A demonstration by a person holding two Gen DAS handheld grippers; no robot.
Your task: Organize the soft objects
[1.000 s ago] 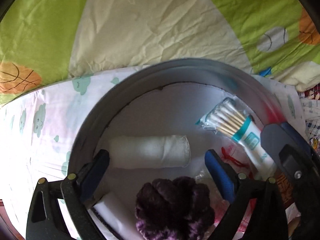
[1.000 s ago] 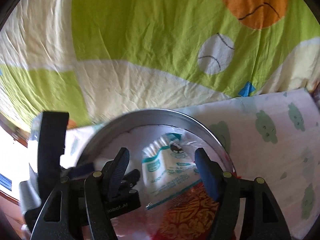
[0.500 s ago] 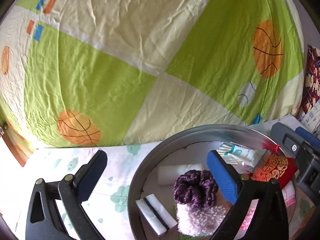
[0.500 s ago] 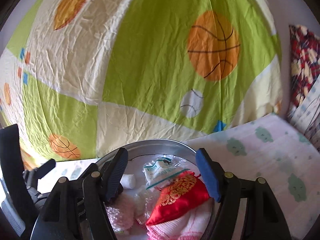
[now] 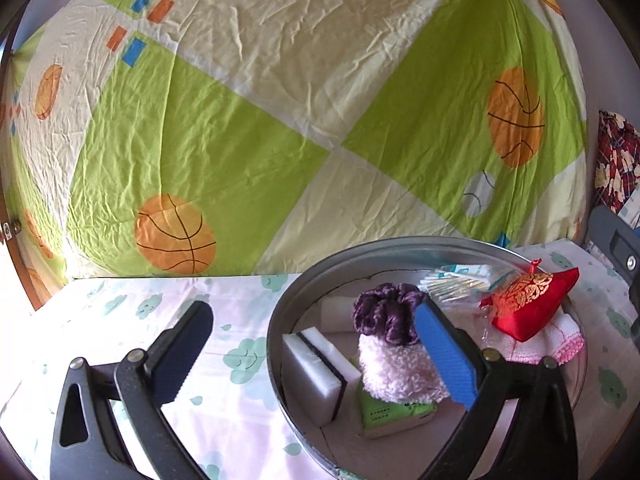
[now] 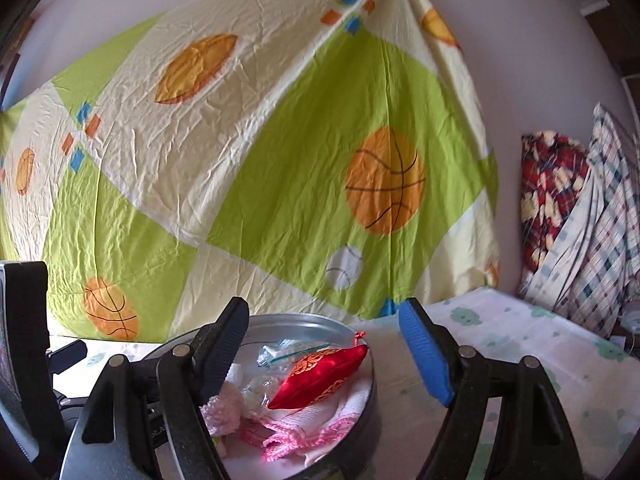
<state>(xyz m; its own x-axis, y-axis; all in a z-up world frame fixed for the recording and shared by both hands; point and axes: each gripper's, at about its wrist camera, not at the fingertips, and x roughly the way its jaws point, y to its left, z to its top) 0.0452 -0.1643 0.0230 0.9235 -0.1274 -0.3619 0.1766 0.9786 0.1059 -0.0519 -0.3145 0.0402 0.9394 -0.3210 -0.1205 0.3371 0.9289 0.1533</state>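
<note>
Looks near done: soft objects all sit in round tin [image 5: 276, 344], below and between left gripper [image 5: 316, 354] fingers. Right gripper [image 6: 324, 354] likewise released, empty. Nothing visible outside it.

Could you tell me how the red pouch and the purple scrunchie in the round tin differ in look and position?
The red pouch is smooth, shiny satin with gold embroidery; the purple scrunchie is ruffled, matte velvet. The red pouch lies on a pink-edged cloth at the tin's right side, while the purple scrunchie sits atop a fluffy pink bundle nearer the middle. Both rest inside the round tin, untouched by either claw.
</note>
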